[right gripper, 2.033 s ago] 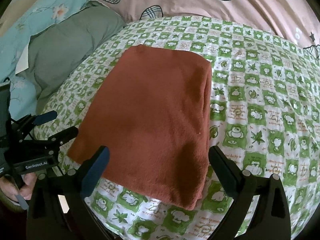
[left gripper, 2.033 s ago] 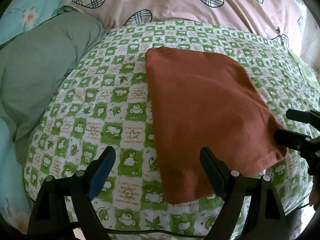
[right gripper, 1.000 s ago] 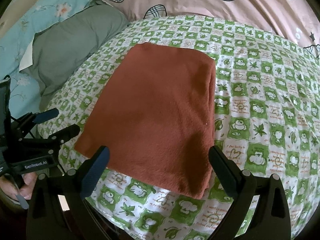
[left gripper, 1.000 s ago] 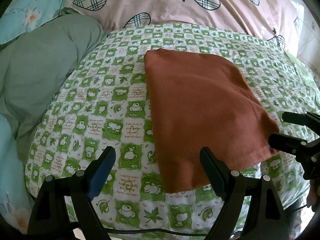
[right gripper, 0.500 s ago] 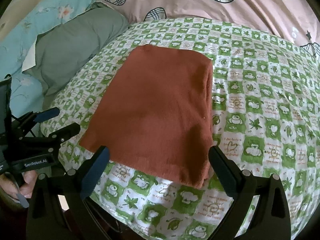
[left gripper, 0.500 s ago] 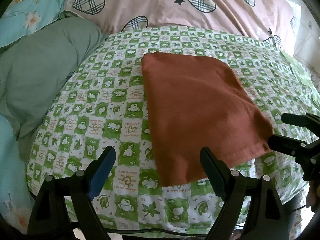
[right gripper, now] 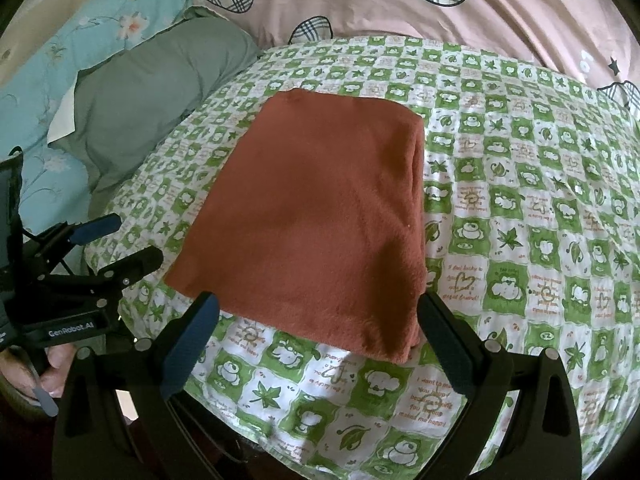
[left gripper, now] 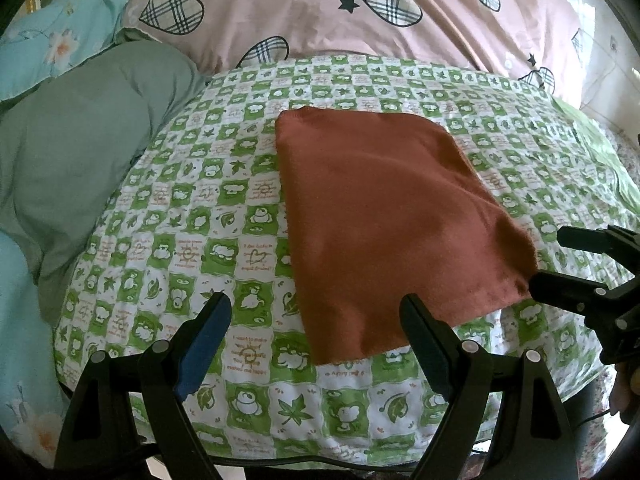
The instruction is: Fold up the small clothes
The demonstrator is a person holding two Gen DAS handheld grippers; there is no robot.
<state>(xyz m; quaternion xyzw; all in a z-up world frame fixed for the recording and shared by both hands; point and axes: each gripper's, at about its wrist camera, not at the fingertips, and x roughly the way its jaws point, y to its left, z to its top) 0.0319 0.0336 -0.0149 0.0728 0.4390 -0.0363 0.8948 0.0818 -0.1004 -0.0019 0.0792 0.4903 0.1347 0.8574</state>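
The rust-brown fleece garment (right gripper: 316, 216) lies folded flat at mid-frame on the green checked bedsheet (right gripper: 520, 208) — seemingly finished — left claw (left gripper: 316, 332) and right claw (right gripper: 320, 332) both spread apart, empty.

Bedroom in home. Bed covered by green-white checked sheet (left gripper: 192, 216) printed with cartoon animals, leaves. Pink duvet (left gripper: 320, 12) with plaid hearts and stars bunched at far side. Grey-green pillow (left gripper: 80, 128) at left; teal floral bedding (right gripper: 52, 92) beyond it. Daylight on pale wall (left gripper: 600, 60) at far right.
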